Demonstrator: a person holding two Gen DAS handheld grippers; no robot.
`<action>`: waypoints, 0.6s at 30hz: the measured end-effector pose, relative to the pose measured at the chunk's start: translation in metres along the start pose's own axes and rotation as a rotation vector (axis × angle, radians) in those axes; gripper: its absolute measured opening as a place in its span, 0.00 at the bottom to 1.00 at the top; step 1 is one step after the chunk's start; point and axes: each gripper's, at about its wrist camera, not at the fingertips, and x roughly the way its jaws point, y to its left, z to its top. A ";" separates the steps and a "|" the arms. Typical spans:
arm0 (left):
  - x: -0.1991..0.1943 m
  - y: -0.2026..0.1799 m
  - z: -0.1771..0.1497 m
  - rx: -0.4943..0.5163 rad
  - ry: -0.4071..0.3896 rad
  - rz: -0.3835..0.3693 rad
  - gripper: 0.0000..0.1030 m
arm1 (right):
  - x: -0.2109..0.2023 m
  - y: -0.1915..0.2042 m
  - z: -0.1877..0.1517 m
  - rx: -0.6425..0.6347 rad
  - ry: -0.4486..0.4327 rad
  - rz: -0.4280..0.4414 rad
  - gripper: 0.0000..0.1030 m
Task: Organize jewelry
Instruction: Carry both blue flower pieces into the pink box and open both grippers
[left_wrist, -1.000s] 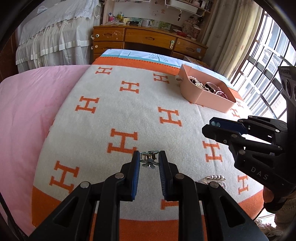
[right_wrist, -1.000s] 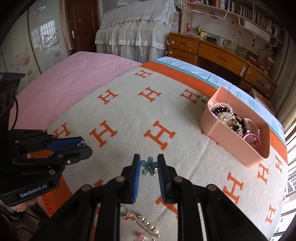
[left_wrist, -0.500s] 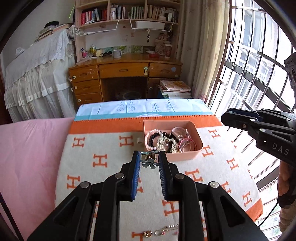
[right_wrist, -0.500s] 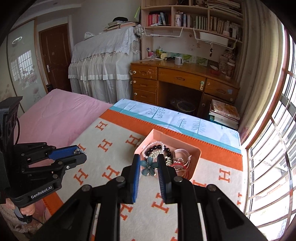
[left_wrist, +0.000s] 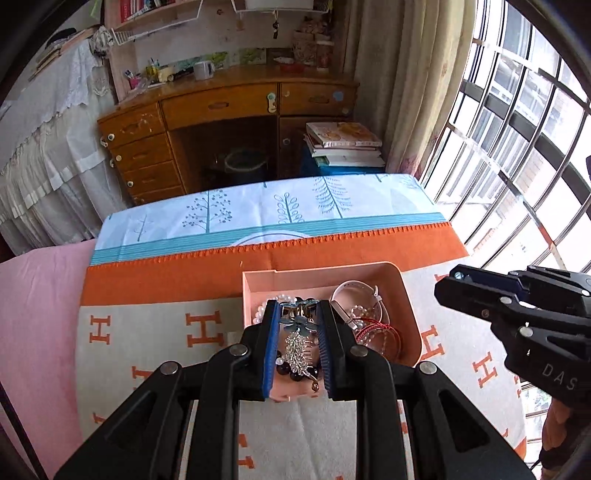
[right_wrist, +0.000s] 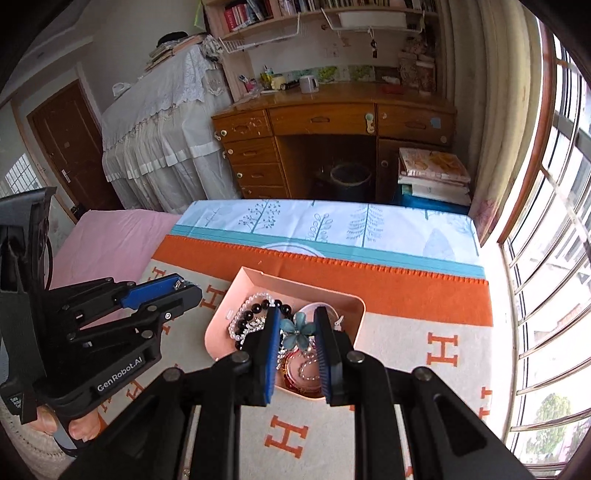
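My left gripper (left_wrist: 297, 314) is shut on a silver-blue flower brooch (left_wrist: 298, 320) and holds it above the left half of the pink jewelry box (left_wrist: 400, 291). My right gripper (right_wrist: 295, 325) is shut on a teal flower brooch (right_wrist: 296, 330) above the same pink box (right_wrist: 258, 278). The box holds a pearl string, black beads (right_wrist: 258, 310), a silver leaf piece (left_wrist: 295, 350), red cord bracelets (left_wrist: 384, 332) and a pale bangle (left_wrist: 354, 290). Each gripper shows in the other's view, the right (left_wrist: 458, 284) and the left (right_wrist: 181, 286).
The box sits on a white and orange H-pattern blanket (left_wrist: 155, 343) over a bed, with a tree-print sheet (left_wrist: 258, 210) beyond it. A wooden desk (left_wrist: 229, 122), a book stack (left_wrist: 343, 144) and a barred window (left_wrist: 517, 129) lie past the bed's edge.
Both grippers have moved forward from over the blanket to directly above the pink box, each still holding its brooch. The box now fills the space under the fingers.
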 end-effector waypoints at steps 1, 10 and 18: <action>0.015 0.000 0.002 -0.002 0.028 -0.005 0.17 | 0.018 -0.005 -0.002 0.019 0.039 0.013 0.18; 0.085 0.003 0.017 -0.008 0.126 0.024 0.18 | 0.109 -0.027 -0.001 0.116 0.179 0.035 0.18; 0.085 0.013 0.012 -0.001 0.105 0.039 0.52 | 0.113 -0.029 0.001 0.099 0.147 -0.010 0.21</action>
